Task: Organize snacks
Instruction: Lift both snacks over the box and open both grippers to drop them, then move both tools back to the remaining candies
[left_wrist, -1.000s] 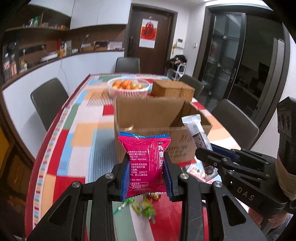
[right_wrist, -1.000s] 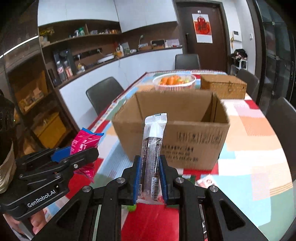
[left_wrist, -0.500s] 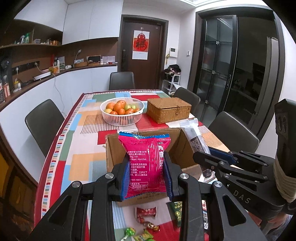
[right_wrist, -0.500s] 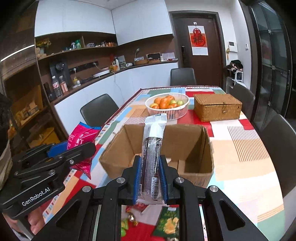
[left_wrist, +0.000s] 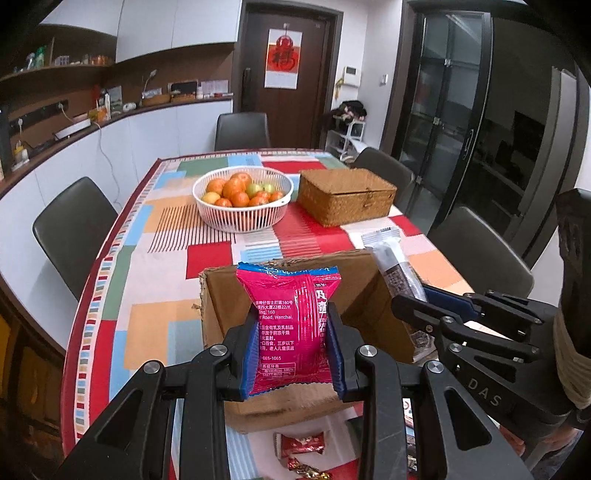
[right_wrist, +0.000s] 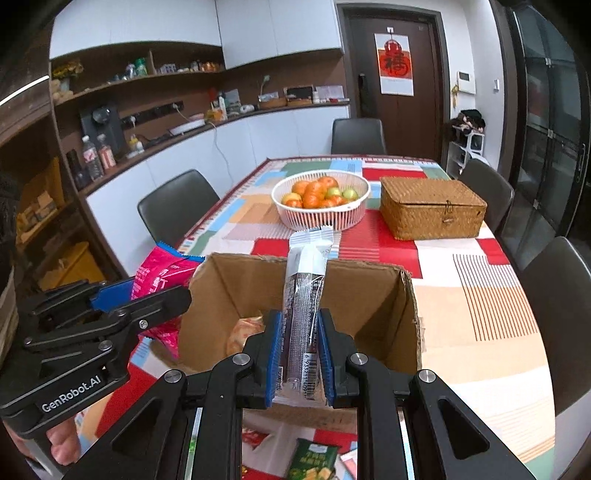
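Above the open cardboard box (left_wrist: 373, 314), both tools tilt downward side by side — the left hand-held gripper (left_wrist: 292, 350) clamped on an upright pink snack packet (left_wrist: 291, 325), the right hand-held gripper (right_wrist: 300, 360) clamped on a slim snack bar (right_wrist: 304, 306). An orange packet (right_wrist: 243, 332) lies inside the box. Beyond it on the surface (left_wrist: 162, 295) stand a fruit basket (left_wrist: 243, 199) and a wicker box (left_wrist: 345, 195) — wrapped candies (left_wrist: 299, 445) lie nearer.

A long dining table (left_wrist: 122, 295) under a patchwork tablecloth (right_wrist: 480, 317) runs toward a dark wooden door (left_wrist: 291, 70) bearing a red poster (right_wrist: 394, 62). Dark chairs (left_wrist: 74, 229) line its edges. White cabinets (right_wrist: 280, 29) and brown shelves (right_wrist: 122, 79) fill the left wall; dark glass doors (left_wrist: 454, 110) stand right.
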